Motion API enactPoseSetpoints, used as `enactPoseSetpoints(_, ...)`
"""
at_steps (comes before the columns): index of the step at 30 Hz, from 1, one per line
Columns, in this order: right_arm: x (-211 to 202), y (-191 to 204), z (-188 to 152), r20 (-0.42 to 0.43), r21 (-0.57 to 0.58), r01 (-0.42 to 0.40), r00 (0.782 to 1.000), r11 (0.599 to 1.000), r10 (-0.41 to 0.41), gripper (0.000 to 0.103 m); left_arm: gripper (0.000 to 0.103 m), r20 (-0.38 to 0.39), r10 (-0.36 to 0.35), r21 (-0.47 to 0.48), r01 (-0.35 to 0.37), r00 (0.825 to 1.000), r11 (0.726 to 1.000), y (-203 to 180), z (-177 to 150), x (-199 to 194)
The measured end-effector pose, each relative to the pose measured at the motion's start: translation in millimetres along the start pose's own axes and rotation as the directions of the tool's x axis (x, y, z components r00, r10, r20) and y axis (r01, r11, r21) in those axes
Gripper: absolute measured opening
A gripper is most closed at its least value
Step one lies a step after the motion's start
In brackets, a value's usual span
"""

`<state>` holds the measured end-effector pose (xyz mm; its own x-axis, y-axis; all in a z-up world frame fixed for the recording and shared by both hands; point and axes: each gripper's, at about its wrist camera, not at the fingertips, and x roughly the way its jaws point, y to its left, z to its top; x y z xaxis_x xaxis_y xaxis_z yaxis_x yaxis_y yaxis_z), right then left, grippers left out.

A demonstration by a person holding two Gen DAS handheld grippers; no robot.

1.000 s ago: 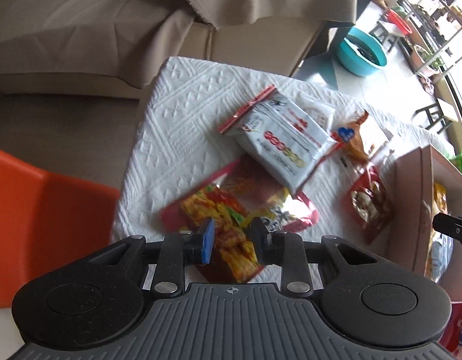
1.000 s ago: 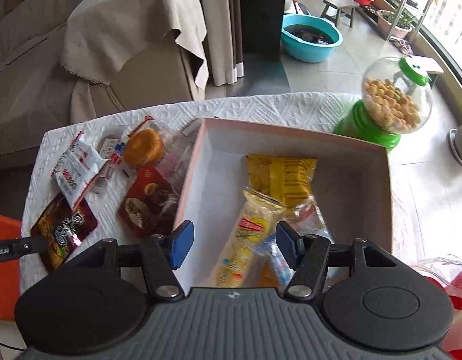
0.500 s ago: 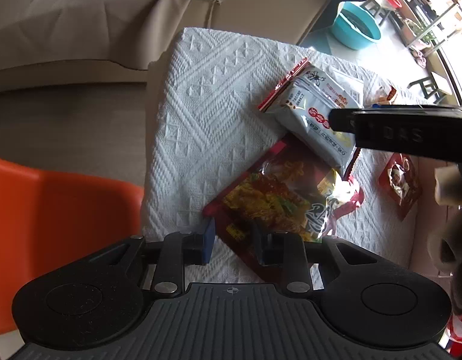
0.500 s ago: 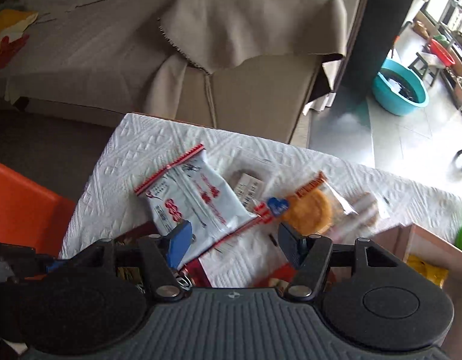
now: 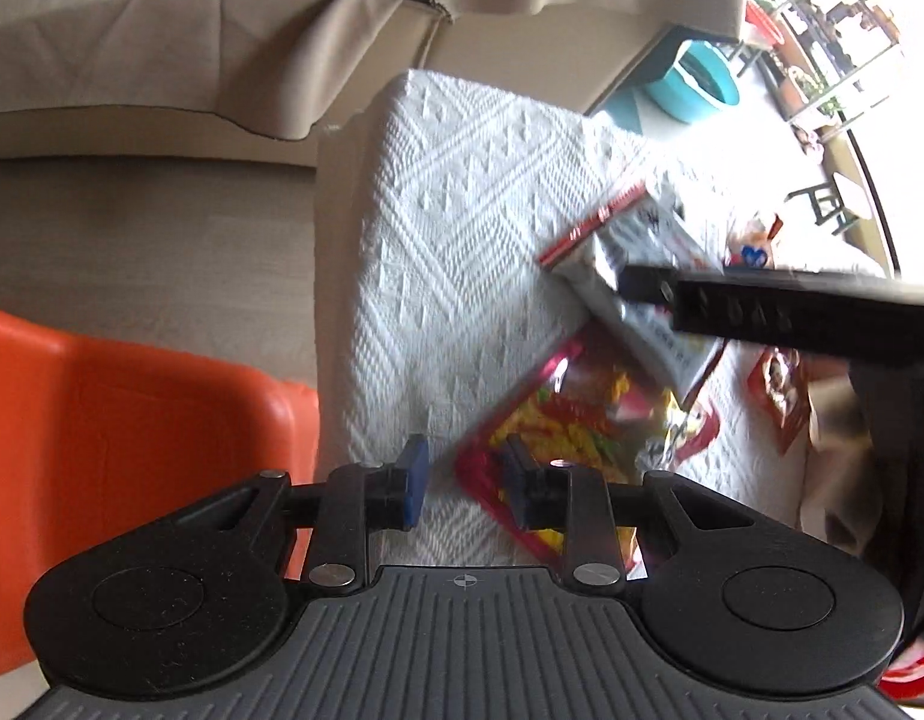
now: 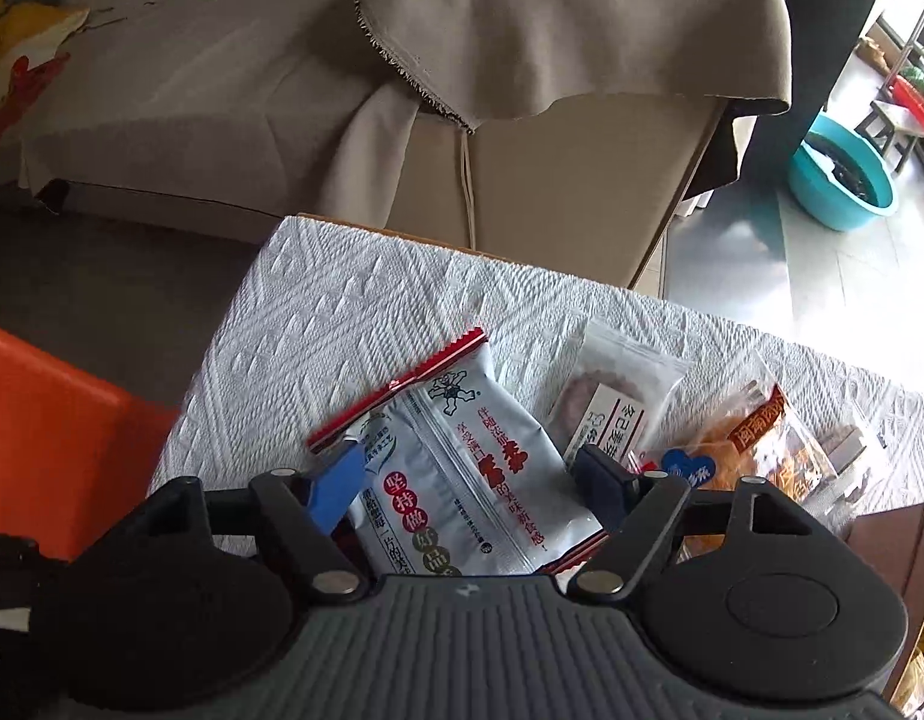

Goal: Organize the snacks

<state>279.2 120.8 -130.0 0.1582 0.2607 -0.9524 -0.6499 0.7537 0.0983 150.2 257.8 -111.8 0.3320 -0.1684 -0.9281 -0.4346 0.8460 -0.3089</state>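
A silver snack packet with a red top strip (image 6: pixel 462 474) lies on the white tablecloth (image 6: pixel 342 324). My right gripper (image 6: pixel 468 480) is open, its fingers low on either side of that packet. The packet also shows in the left wrist view (image 5: pixel 636 276), with the right gripper's black finger (image 5: pixel 762 312) over it. A red and yellow snack bag (image 5: pixel 588 420) lies under the silver packet's near end. My left gripper (image 5: pixel 465 477) is open a little over that bag's left edge, holding nothing.
A clear wrapped biscuit (image 6: pixel 618 414) and an orange pastry packet (image 6: pixel 756 450) lie right of the silver packet. A small red nut packet (image 5: pixel 780 396) lies further right. An orange chair (image 5: pixel 120 450) stands left of the table. A draped sofa (image 6: pixel 342 90) and a teal basin (image 6: pixel 840 174) are behind.
My right gripper has moved from over the box to the left and come down around the silver packet. My left gripper has drawn back toward the table's left edge, off the red bag's middle.
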Motion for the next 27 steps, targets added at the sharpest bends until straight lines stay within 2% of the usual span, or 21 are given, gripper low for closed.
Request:
enactPoseSetpoints(3,-14.0,-8.3,-14.6,0.0,0.068,-0.001,1.0,0.998,0.001,0.058,0.031,0.015,-0.017,0.015,0.017,1.0,1.0,-3.0,6.7,0.1)
enactPoseSetpoints(5,-25.1,-14.4,-29.2,0.004,0.115,0.026,1.0,0.993,-0.027,0.057,0.031,0.018,-0.024,0.037,0.023,1.0,0.999,-10.1,13.0,3.0)
enactPoseSetpoints(8,-36.1,-21.7,-49.5,-0.002,0.149,0.059,0.998,0.987,-0.059,0.057,0.031,0.019,-0.042,0.093,0.04,0.999,0.995,-25.2,19.7,10.2)
enactPoseSetpoints(12,-41.8,-36.0,-69.2,-0.06,0.225,0.049,0.998,0.973,-0.037,0.057,0.031,-0.016,-0.027,0.166,0.029,1.0,0.986,-45.0,18.2,23.6)
enactPoseSetpoints(19,-47.0,-41.8,-101.0,-0.116,0.257,0.028,0.993,0.966,0.002,0.059,0.031,-0.07,-0.016,0.263,0.034,0.997,0.964,-58.3,-8.8,24.2)
enactPoseSetpoints(24,-52.5,-41.6,-117.5,-0.126,0.262,0.018,0.992,0.965,0.016,0.059,0.031,-0.103,0.0,0.26,0.027,0.995,0.965,-55.4,-30.9,21.6)
enactPoseSetpoints(27,-53.1,-38.9,-128.8,-0.125,0.259,0.004,0.992,0.966,0.029,0.059,0.031,-0.129,-0.056,0.185,0.079,0.99,0.979,-48.0,-40.5,20.9)
